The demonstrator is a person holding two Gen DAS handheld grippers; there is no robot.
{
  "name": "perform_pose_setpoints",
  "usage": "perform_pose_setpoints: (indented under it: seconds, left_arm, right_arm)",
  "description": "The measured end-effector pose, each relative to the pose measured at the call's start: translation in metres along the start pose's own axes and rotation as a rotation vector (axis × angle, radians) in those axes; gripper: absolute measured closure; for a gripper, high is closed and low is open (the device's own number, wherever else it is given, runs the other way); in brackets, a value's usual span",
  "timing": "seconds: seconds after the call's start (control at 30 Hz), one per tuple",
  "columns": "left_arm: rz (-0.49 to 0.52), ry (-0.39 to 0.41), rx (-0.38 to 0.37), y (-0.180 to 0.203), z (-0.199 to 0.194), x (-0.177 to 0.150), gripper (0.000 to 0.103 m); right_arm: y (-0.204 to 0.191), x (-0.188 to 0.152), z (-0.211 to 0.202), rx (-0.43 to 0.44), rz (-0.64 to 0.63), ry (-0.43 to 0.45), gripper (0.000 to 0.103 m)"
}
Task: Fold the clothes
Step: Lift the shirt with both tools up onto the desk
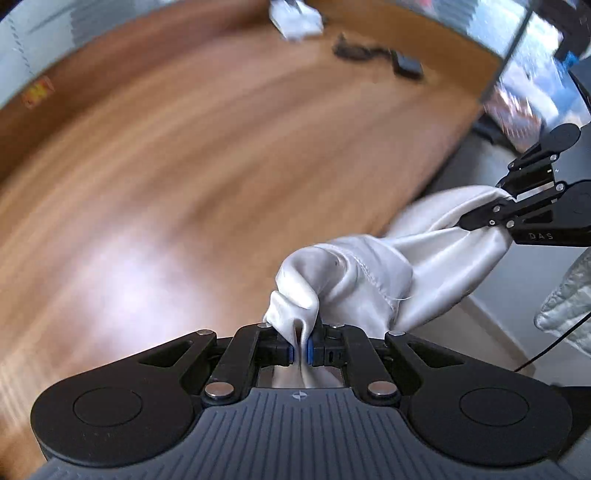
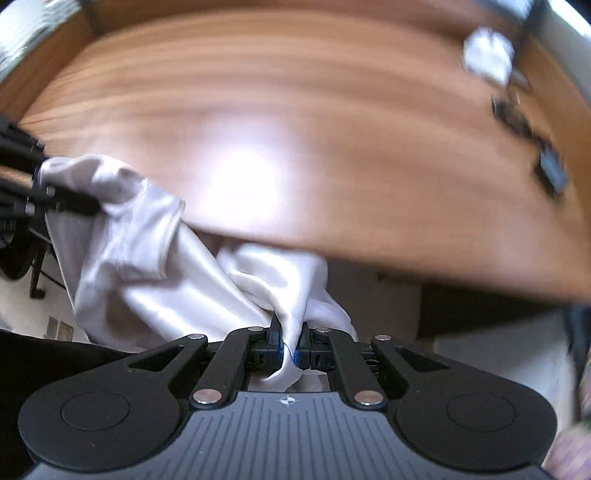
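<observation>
A shiny white satin garment point(image 1: 354, 273) hangs bunched between my two grippers, off the near edge of the wooden table point(image 1: 184, 166). My left gripper point(image 1: 301, 350) is shut on one bunched edge of it. My right gripper point(image 2: 291, 350) is shut on another edge of the garment point(image 2: 166, 280). In the left wrist view the right gripper point(image 1: 476, 218) shows at the right, pinching the cloth. In the right wrist view the left gripper point(image 2: 74, 201) shows at the left, clamped on the cloth. Both views are motion-blurred.
At the table's far side lie a white folded item point(image 1: 295, 20) and a dark cable with a black block point(image 1: 406, 64); they also show in the right wrist view point(image 2: 487, 59). Floor and a chair base point(image 2: 22, 254) lie below the table edge.
</observation>
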State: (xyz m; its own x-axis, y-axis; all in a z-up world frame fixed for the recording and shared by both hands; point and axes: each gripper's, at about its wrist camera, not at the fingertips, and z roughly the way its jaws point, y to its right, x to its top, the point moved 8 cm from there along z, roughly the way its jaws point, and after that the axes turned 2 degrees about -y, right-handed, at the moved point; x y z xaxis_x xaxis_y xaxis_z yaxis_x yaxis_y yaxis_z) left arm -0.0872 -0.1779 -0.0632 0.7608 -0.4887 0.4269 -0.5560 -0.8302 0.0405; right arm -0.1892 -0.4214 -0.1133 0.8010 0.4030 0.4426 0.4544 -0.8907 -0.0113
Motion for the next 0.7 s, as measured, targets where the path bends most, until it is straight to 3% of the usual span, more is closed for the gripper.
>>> perform_pose_setpoints:
  seconds: [0.1, 0.37, 0.7]
  left_arm:
    - [-0.004, 0.043, 0.037, -0.017, -0.023, 0.018, 0.099]
    - [-0.179, 0.134, 0.149, -0.099, -0.089, 0.065, 0.1]
    - [-0.306, 0.194, 0.243, -0.205, -0.096, 0.107, 0.1]
  right_arm:
    - [0.006, 0.036, -0.029, -0.005, -0.075, 0.055, 0.098]
    - [0.013, 0.136, -0.068, -0.04, -0.218, 0.209, 0.1]
    - [0.01, 0.261, -0.033, -0.103, -0.24, 0.287, 0.1]
